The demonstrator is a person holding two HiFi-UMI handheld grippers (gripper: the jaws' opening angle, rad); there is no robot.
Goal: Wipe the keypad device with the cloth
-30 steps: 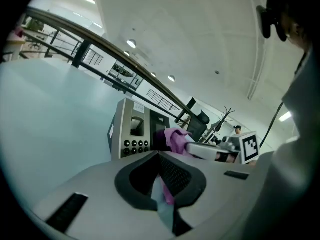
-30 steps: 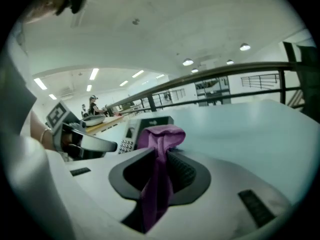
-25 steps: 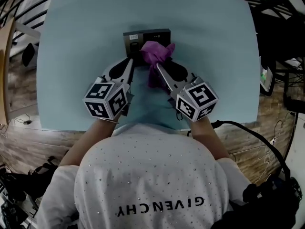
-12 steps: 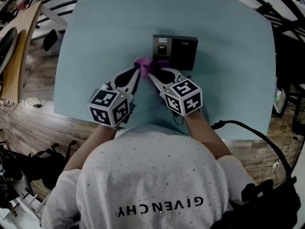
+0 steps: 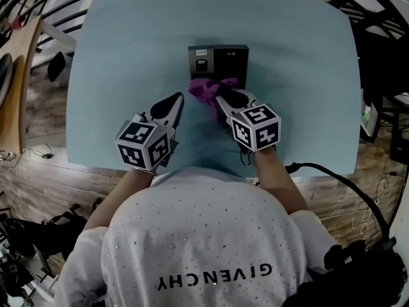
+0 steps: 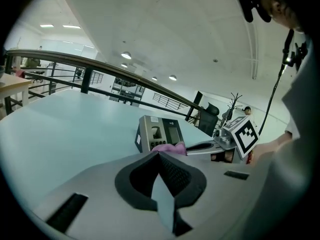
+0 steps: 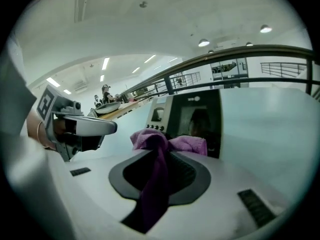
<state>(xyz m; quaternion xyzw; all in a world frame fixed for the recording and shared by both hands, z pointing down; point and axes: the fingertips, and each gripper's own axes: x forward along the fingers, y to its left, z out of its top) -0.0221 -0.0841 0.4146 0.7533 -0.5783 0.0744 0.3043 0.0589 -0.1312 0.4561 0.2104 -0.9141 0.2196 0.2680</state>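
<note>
The dark keypad device (image 5: 217,57) stands on the light blue table (image 5: 128,75), its screen and button row facing me. A purple cloth (image 5: 208,88) is bunched against the device's near edge. My right gripper (image 5: 219,97) is shut on the cloth, which in the right gripper view runs as a purple strip (image 7: 155,184) between the jaws of the right gripper (image 7: 161,151) in front of the device (image 7: 187,116). My left gripper (image 5: 179,97) hangs just left of the cloth, apart from it. In the left gripper view, the left gripper (image 6: 159,155) is shut on nothing, with the device (image 6: 159,132) and cloth (image 6: 169,148) beyond.
The table's near edge (image 5: 192,165) runs just behind both grippers, close to the person's body. A black cable (image 5: 339,178) loops over the wooden floor at the right. Furniture and railings (image 5: 25,56) crowd the left side beyond the table.
The right gripper has carried the cloth forward from the bare table to the device's near edge. The left gripper, earlier tip to tip with the cloth, now sits apart from it.
</note>
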